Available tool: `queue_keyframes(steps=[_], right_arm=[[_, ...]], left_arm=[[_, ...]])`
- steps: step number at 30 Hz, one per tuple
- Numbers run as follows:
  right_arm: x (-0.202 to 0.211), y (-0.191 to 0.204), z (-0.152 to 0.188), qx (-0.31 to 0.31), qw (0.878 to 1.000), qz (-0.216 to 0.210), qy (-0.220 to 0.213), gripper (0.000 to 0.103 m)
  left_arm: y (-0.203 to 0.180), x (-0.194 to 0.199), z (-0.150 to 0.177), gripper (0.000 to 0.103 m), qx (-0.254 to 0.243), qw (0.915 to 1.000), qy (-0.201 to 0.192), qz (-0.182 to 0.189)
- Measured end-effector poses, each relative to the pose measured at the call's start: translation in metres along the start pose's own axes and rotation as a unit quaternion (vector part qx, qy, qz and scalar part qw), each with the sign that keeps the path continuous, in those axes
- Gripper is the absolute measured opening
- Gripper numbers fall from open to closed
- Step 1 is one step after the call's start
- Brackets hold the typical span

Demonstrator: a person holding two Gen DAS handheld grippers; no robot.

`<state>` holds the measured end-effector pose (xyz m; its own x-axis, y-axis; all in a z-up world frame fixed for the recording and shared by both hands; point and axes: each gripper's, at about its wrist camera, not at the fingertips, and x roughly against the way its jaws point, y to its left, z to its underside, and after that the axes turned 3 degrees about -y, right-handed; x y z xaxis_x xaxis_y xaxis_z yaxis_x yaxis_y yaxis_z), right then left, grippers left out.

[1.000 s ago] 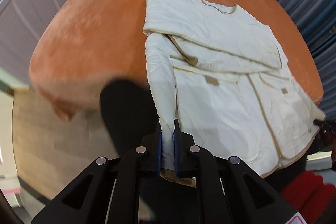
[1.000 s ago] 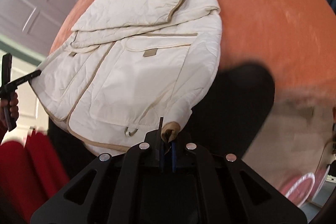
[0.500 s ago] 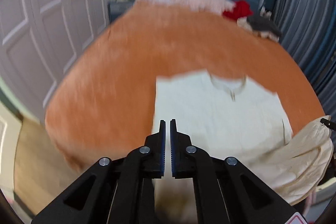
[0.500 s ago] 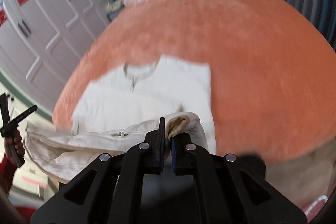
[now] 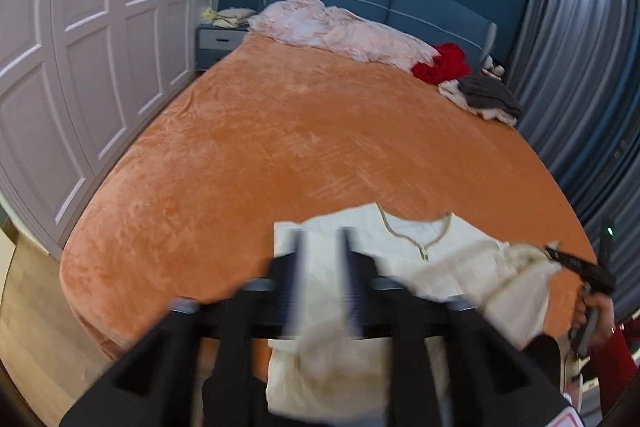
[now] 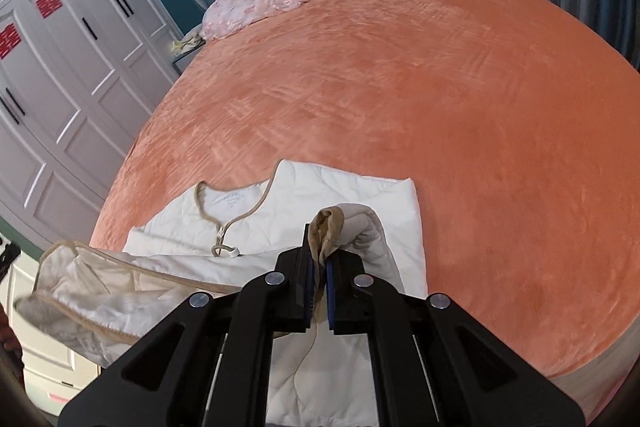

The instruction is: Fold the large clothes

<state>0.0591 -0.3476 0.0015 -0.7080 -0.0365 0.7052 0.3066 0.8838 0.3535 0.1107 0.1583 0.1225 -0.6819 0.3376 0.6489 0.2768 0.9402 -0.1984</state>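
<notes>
A cream quilted jacket with tan trim point(image 6: 352, 195) lies collar-up at the near edge of the orange bed point(image 6: 440, 75). My right gripper point(image 6: 319, 259) is shut on the tan cuff and lower hem, lifted over the jacket's body. In the left wrist view the jacket point(image 5: 404, 239) shows with its lower part raised. My left gripper point(image 5: 322, 267) is motion-blurred, its jaws standing apart with cream cloth behind and below them. The right gripper point(image 5: 576, 263) also shows there at the far right, holding the hem.
A pink duvet point(image 5: 336, 27), a red garment point(image 5: 440, 63) and a grey and white clothes pile point(image 5: 484, 95) lie at the bed's head. White wardrobes point(image 5: 80, 39) stand left, grey curtains point(image 5: 580, 67) right. Wooden floor point(image 5: 36, 339) lies below the bed's near left corner.
Both grippers lifted the jacket's lower hem and swung it up and forward over the body. The left gripper's jaws, shut a second ago, have come apart.
</notes>
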Motion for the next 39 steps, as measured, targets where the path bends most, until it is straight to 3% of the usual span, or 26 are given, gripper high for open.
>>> queue_keyframes(steps=[1, 3, 5, 8, 14, 15, 17, 18, 19, 25, 29, 33, 39], right_arm=[[0.000, -0.001, 0.000, -0.002, 1.000, 0.001, -0.002, 0.003], [0.004, -0.003, 0.002, -0.006, 1.000, 0.001, -0.005, 0.004], [0.009, -0.007, 0.005, -0.012, 1.000, 0.000, -0.006, 0.004], [0.012, -0.011, 0.006, -0.013, 1.000, 0.001, -0.007, 0.003], [0.014, -0.010, 0.006, -0.018, 1.000, 0.003, -0.009, 0.004], [0.014, -0.011, 0.006, -0.017, 1.000, 0.003, -0.008, 0.004], [0.014, -0.010, 0.006, -0.017, 1.000, 0.008, -0.007, 0.004], [0.014, -0.011, 0.005, -0.018, 1.000, 0.008, -0.007, 0.004], [0.014, -0.013, 0.004, -0.021, 1.000, 0.009, -0.008, 0.004], [0.011, -0.016, -0.024, -0.038, 0.999, 0.015, -0.035, 0.004], [-0.003, -0.016, -0.054, -0.051, 0.997, 0.014, -0.054, 0.004], [-0.042, -0.023, -0.063, -0.070, 0.997, 0.028, -0.032, 0.004], [-0.100, -0.039, -0.046, -0.089, 0.995, 0.044, 0.016, 0.012]], left_arm=[[0.002, -0.001, 0.004, 0.065, 0.003, 1.0000, 0.000, -0.005], [0.009, -0.007, 0.015, 0.065, 0.008, 0.9999, 0.003, -0.009], [0.022, -0.024, 0.026, 0.066, 0.028, 0.9991, 0.031, 0.003], [0.039, -0.058, 0.042, 0.066, 0.070, 0.9936, 0.074, 0.048], [0.036, -0.126, 0.059, 0.065, 0.062, 0.9888, 0.113, 0.074], [0.035, -0.130, 0.060, 0.063, 0.063, 0.9878, 0.115, 0.084], [0.032, -0.135, 0.058, 0.032, 0.073, 0.9855, 0.116, 0.101], [0.030, -0.135, 0.055, 0.023, 0.074, 0.9850, 0.112, 0.109], [0.027, -0.134, 0.050, 0.008, 0.073, 0.9853, 0.105, 0.114], [0.014, -0.124, 0.005, 0.004, 0.068, 0.9939, 0.046, 0.074], [0.002, -0.139, -0.028, 0.005, 0.056, 0.9973, 0.025, 0.040], [-0.001, -0.182, -0.039, 0.005, 0.050, 0.9975, 0.051, -0.002], [0.003, -0.250, -0.018, 0.006, 0.037, 0.9911, 0.112, -0.062]])
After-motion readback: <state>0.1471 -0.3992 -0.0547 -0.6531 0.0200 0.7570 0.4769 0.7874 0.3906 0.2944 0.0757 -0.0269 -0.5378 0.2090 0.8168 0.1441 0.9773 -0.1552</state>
